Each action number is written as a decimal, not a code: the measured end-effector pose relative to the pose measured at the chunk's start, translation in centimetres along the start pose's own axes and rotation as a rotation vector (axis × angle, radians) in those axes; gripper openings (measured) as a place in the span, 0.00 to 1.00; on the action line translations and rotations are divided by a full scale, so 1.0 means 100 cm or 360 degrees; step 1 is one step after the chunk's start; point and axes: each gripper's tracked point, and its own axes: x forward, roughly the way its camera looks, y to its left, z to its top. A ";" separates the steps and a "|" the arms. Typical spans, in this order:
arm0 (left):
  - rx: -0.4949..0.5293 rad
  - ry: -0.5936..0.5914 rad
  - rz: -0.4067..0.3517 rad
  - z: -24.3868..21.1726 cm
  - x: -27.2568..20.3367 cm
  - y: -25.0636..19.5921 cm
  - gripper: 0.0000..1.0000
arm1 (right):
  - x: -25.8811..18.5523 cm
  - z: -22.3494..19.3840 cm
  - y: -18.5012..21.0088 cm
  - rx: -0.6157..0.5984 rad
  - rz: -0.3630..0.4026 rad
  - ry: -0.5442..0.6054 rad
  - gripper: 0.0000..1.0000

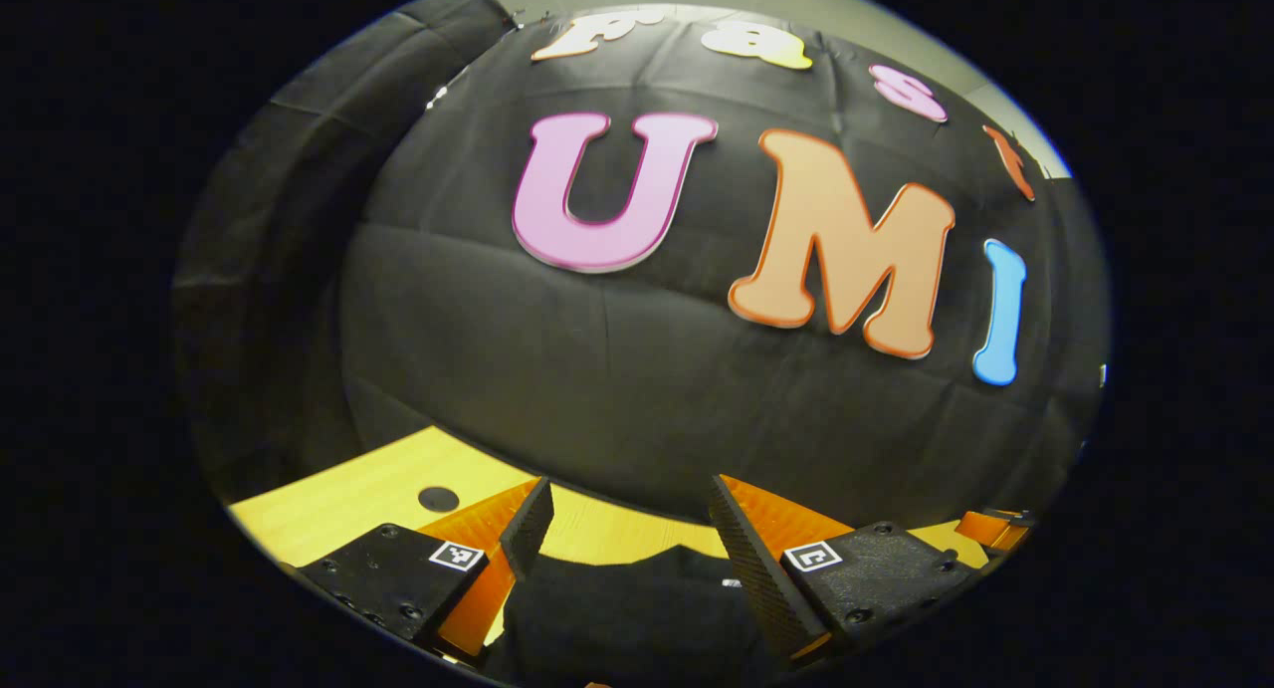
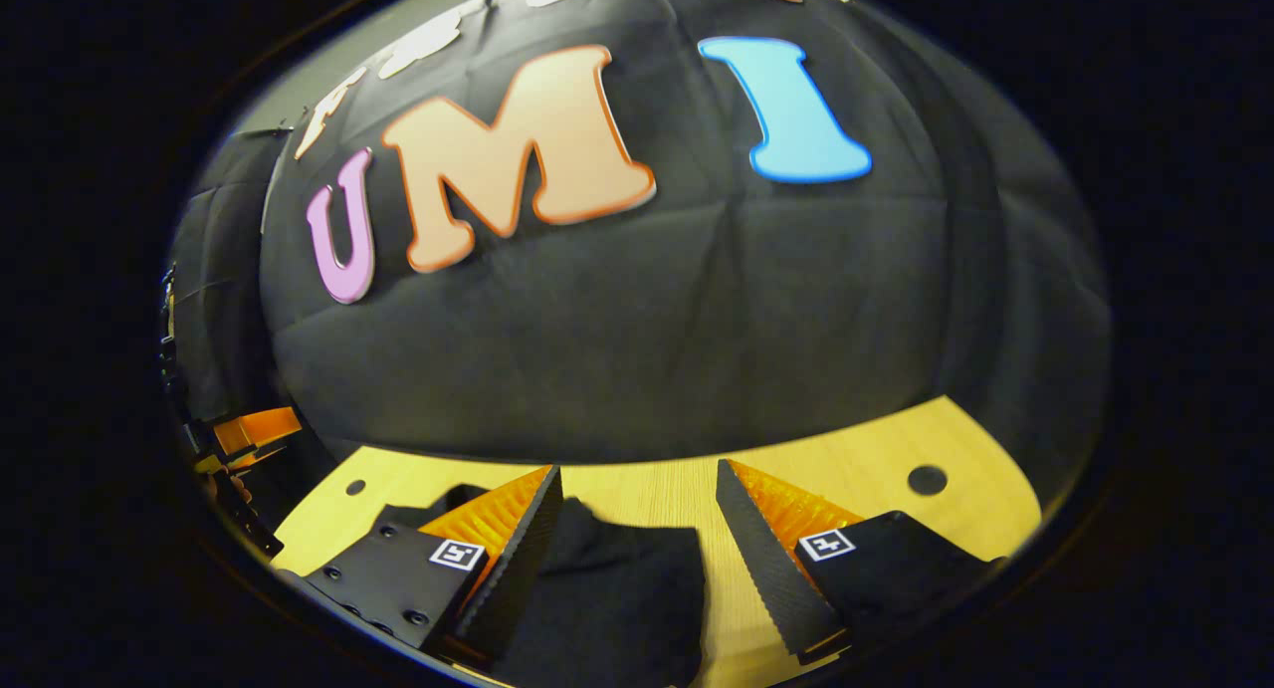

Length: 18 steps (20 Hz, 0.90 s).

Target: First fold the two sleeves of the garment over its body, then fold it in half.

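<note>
Nearest item: black garment (image 1: 637, 608), which I see lying low between my left gripper's fingers in the left gripper view.
Garment appearance: dark, matte cloth with no visible print; in the right gripper view its rumpled edge (image 2: 617, 578) lies on the table.
Garment location: on the yellow wooden table (image 2: 846, 469), at the near edge of both views; I cannot tell sleeves from body.
Left gripper (image 1: 629, 529): fingers spread wide, with nothing pinched between them; cloth is seen in the gap, but I cannot tell whether the tips touch it.
Right gripper (image 2: 639, 514): fingers equally wide apart, holding nothing; the garment sits by the left-hand finger (image 2: 518, 569), with bare table by the other.
Pose: both grippers are held low over the table, pointing toward the booth's black back wall (image 1: 617, 369).
Other gripper: I see it at the far left of the right gripper view (image 2: 244, 439), near the table's edge.
Table: round dark holes (image 2: 927, 480) mark its surface.
</note>
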 end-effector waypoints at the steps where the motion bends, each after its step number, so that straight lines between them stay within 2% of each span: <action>1: 0.0019 -0.0054 -0.0020 0.018 -0.010 -0.007 0.92 | -0.017 0.017 0.002 -0.0013 0.0008 -0.0066 0.98; 3: 0.0054 -0.0151 -0.0052 0.053 -0.037 -0.020 0.92 | -0.058 0.050 0.012 -0.0020 0.0039 -0.0207 0.95; 5: 0.0091 -0.0225 -0.0073 0.081 -0.069 -0.029 0.93 | -0.103 0.076 0.024 -0.0039 0.0054 -0.0356 0.98; 6: 0.0122 -0.0247 -0.0092 0.091 -0.086 -0.032 0.92 | -0.126 0.087 0.030 -0.0066 0.0046 -0.0426 0.94; 7: 0.0159 -0.0254 -0.0127 0.097 -0.105 -0.037 0.92 | -0.152 0.093 0.034 -0.0102 0.0034 -0.0481 0.98; 9: 0.0214 -0.0238 -0.0171 0.100 -0.146 -0.036 0.92 | -0.208 0.097 0.046 -0.0155 0.0011 -0.0585 0.94; 10: 0.0232 -0.0229 -0.0189 0.099 -0.169 -0.033 0.93 | -0.235 0.097 0.055 -0.0165 0.0017 -0.0658 0.98; 11: 0.0238 -0.0226 -0.0193 0.097 -0.192 -0.027 0.93 | -0.259 0.094 0.063 -0.0157 0.0022 -0.0713 0.94; 12: 0.0233 -0.0220 -0.0193 0.093 -0.215 -0.021 0.92 | -0.284 0.086 0.069 -0.0147 0.0020 -0.0755 0.97; 14: 0.0198 -0.0203 -0.0201 0.081 -0.256 -0.010 0.92 | -0.326 0.058 0.079 -0.0119 -0.0015 -0.0775 0.94; 15: 0.0179 -0.0193 -0.0213 0.075 -0.274 -0.004 0.92 | -0.344 0.038 0.083 -0.0091 -0.0038 -0.0748 0.97; 18: 0.0138 -0.0165 -0.0231 0.066 -0.332 0.015 0.92 | -0.390 -0.024 0.108 0.0068 -0.0040 -0.0649 0.97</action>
